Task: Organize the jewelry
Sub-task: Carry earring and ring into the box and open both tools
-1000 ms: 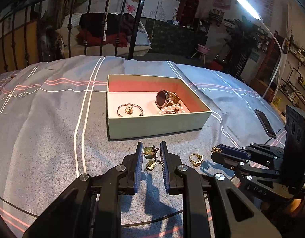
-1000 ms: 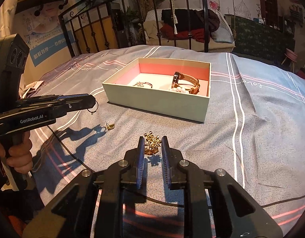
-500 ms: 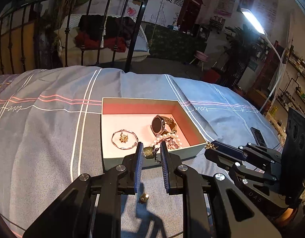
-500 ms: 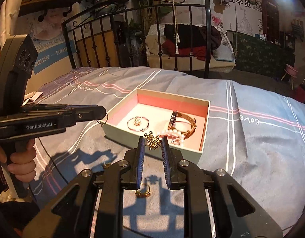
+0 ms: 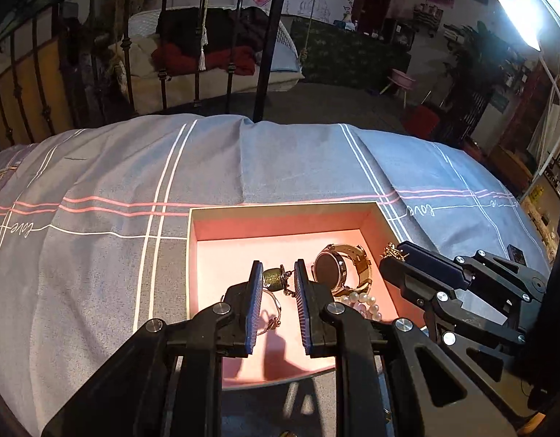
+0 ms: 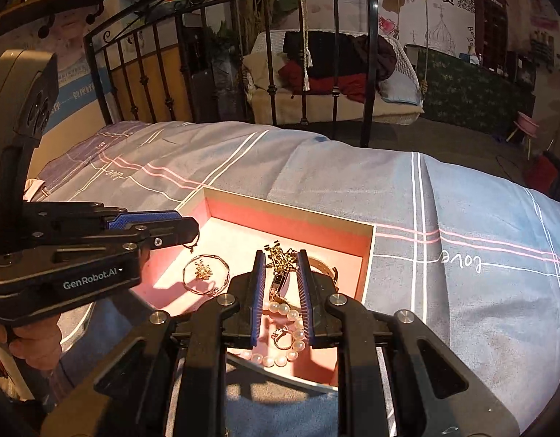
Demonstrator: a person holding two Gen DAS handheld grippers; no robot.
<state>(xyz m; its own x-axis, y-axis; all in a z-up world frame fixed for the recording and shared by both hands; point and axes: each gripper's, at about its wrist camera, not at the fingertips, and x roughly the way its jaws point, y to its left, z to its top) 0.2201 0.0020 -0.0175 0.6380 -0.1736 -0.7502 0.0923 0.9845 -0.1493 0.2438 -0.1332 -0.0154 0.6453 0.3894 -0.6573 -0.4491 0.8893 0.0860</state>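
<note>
Above the open rectangular cardboard box [image 5: 280, 215] with its pale green outside and pink lining, both grippers hover side by side. It sits on a grey-blue bedspread [image 5: 116, 255] crossed by white and pink stripes.

Seen from its own camera, the left gripper [image 5: 277, 279] has its blue-padded fingers [image 5: 253, 291] narrowed to a small gap, with a small dark-gold bead earring [image 5: 274, 279] pinched between the tips, its thin hook reaching to the right-hand pad. The earring hangs over the middle of the box floor. Below it, partly hidden by the left finger, lies a thin silver bangle with a gold flower charm [image 6: 206, 274], which shows whole in the right wrist view, flat on the lining.

The right gripper [image 6: 281, 264] likewise has its fingers [image 6: 259, 284] drawn close together, and a gold filigree brooch-like ornament [image 6: 279, 255] is gripped at the tips, above the right half of the box. In the left wrist view the same ornament shows as a small gold cluster at the tip of the right gripper, over the right wall of the box.

On the box floor beneath lie a gold-strapped wristwatch with a dark round face [image 5: 329, 268], a white pearl bracelet [image 6: 291, 331] coiled beside it, and a small gold ring [image 6: 282, 337] inside the pearl loop. A black iron bed rail [image 6: 316, 73] stands beyond the bedspread.
</note>
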